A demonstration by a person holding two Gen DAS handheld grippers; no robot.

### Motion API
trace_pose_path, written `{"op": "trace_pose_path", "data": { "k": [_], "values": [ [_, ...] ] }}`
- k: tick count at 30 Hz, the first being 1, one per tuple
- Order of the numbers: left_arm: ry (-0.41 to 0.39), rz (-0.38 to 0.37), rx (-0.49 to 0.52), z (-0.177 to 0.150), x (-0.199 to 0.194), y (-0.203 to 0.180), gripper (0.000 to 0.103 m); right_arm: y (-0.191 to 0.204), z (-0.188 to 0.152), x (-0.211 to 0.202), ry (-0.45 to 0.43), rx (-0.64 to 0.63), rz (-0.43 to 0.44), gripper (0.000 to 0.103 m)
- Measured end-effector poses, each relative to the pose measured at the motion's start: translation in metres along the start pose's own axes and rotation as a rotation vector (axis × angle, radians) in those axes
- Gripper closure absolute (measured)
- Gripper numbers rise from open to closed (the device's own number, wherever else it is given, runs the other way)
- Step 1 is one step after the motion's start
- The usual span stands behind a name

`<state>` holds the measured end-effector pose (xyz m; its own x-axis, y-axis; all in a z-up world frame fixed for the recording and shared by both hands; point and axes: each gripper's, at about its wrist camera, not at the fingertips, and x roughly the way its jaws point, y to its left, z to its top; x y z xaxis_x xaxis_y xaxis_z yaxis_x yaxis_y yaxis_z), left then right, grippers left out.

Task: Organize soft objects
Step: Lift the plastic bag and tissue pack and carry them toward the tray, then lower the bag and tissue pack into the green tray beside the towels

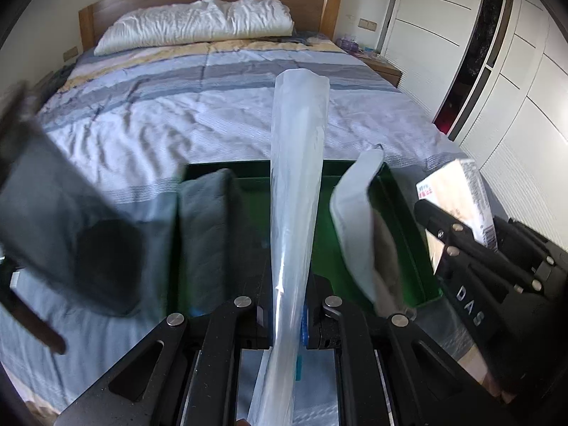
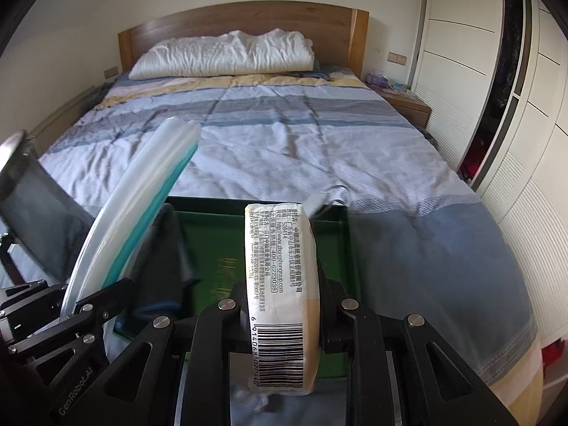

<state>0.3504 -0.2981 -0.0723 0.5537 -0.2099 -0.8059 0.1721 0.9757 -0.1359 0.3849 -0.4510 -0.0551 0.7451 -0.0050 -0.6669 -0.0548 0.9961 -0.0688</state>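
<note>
My left gripper is shut on a flat clear plastic packet with a teal stripe, held edge-up over a green box on the bed; the packet also shows in the right wrist view. My right gripper is shut on a soft tissue pack with a barcode, held above the same green box. The pack and right gripper show at the right of the left wrist view. Grey folded cloths and a pale cloth stand in the box.
The bed has a blue striped cover and a white pillow at the wooden headboard. White wardrobe doors run along the right. A nightstand stands by the headboard. A dark blurred object is at the left.
</note>
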Motion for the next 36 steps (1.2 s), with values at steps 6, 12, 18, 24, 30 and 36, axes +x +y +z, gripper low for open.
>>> {"op": "trace_pose_path", "data": {
  "k": [6, 12, 18, 24, 30, 36],
  "values": [
    [0.036, 0.017, -0.014, 0.01, 0.03, -0.015, 0.095, -0.008, -0.003, 0.021, 0.041, -0.022, -0.019, 0.081],
    [0.072, 0.049, -0.027, 0.01, 0.055, -0.02, 0.095, -0.016, 0.001, 0.045, 0.054, -0.011, -0.001, 0.081],
    [0.102, 0.066, -0.038, 0.007, 0.076, -0.016, 0.095, -0.018, 0.007, 0.067, 0.057, -0.014, 0.011, 0.081],
    [0.118, 0.067, -0.044, 0.006, 0.089, -0.016, 0.095, -0.014, 0.01, 0.079, 0.048, -0.034, 0.018, 0.081],
    [0.118, 0.062, -0.045, 0.006, 0.093, -0.018, 0.094, -0.01, 0.014, 0.089, 0.038, -0.065, 0.028, 0.081],
    [0.123, 0.051, -0.052, 0.004, 0.098, -0.017, 0.091, -0.004, 0.022, 0.102, 0.042, -0.091, 0.029, 0.081]
  ]
}}
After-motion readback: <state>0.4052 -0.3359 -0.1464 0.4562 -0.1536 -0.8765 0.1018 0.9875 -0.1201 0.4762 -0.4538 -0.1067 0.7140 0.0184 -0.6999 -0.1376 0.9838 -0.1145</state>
